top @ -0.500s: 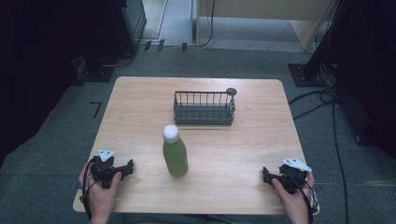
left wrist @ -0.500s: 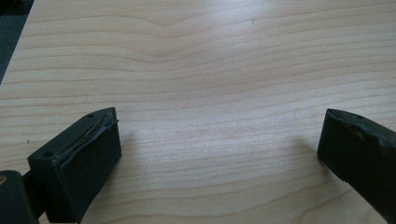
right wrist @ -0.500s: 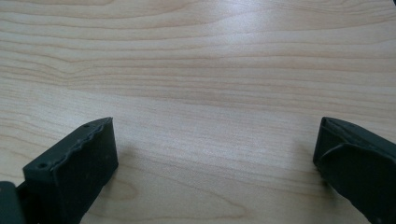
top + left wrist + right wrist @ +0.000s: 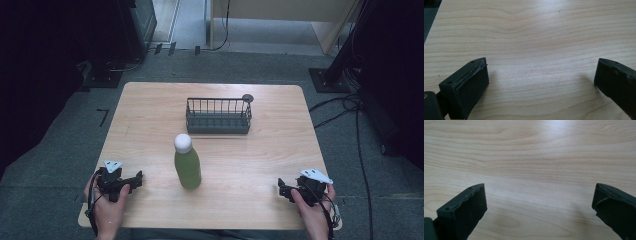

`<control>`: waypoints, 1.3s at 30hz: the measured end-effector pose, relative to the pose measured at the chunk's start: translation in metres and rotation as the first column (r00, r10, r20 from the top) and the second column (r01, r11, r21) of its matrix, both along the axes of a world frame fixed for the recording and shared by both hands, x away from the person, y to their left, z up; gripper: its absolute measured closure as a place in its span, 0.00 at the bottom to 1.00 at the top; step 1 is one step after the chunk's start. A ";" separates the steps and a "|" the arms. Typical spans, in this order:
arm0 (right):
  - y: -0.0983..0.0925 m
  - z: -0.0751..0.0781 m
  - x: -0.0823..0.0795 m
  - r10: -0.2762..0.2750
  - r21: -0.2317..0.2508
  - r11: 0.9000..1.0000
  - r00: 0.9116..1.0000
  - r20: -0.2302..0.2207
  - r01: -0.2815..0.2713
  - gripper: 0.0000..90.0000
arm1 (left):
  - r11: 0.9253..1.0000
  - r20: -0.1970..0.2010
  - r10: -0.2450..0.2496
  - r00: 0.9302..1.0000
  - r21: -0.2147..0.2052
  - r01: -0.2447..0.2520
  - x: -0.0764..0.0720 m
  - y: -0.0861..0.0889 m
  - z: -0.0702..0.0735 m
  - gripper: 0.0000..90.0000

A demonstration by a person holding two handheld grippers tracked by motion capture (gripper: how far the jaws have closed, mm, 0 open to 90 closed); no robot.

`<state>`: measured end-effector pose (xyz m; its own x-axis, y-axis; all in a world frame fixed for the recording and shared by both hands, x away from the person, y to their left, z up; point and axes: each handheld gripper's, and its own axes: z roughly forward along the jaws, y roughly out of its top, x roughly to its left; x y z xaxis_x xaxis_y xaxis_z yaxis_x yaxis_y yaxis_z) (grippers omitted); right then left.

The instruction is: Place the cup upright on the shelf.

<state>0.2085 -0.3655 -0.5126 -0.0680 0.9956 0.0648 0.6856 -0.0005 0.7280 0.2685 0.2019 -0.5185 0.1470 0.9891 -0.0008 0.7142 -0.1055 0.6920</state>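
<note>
A person sits at a wooden desk (image 4: 150, 115), holding the left tongs (image 4: 134, 178) and the right tongs (image 4: 283, 189), both resting low near the desk's front edge. Both pairs stand wide apart, with bare wood between the jaws in each gripper view. A green bottle (image 4: 187, 167) with a white cap stands upright between the two tongs, nearer the left pair and slightly ahead of both. A dark wire basket (image 4: 218, 116) sits farther ahead, beyond the bottle. This looks like the starting step, nothing grasped yet. The likely next move calls for one pair to travel inward and close around the bottle's body.
</note>
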 end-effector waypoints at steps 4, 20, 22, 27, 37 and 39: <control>0.010 0.007 -0.001 0.030 0.009 0.999 0.999 0.026 -0.031 0.00 | 1.000 0.000 -0.002 1.000 -0.006 0.002 0.000 0.001 0.000 0.00; 0.075 0.032 0.004 0.187 0.038 0.981 0.979 0.080 -0.191 0.00 | 1.000 -0.002 0.000 1.000 0.011 0.000 0.000 -0.001 0.000 0.00; 0.083 0.034 0.005 0.203 0.043 0.977 0.975 0.085 -0.207 0.00 | 1.000 -0.002 0.000 1.000 0.011 0.000 0.000 -0.001 0.000 0.00; 0.109 0.039 0.009 0.256 0.045 0.964 0.962 0.095 -0.261 0.00 | 1.000 -0.002 -0.001 1.000 0.012 0.001 0.000 -0.001 0.000 0.00; 0.156 0.045 0.010 0.365 0.076 0.924 0.924 0.110 -0.374 0.00 | 1.000 -0.002 -0.001 1.000 0.012 0.002 0.000 -0.001 0.000 0.00; 0.164 0.046 0.010 0.383 0.072 0.917 0.916 0.118 -0.392 0.00 | 1.000 -0.002 -0.002 1.000 0.012 0.002 0.000 -0.001 0.000 0.00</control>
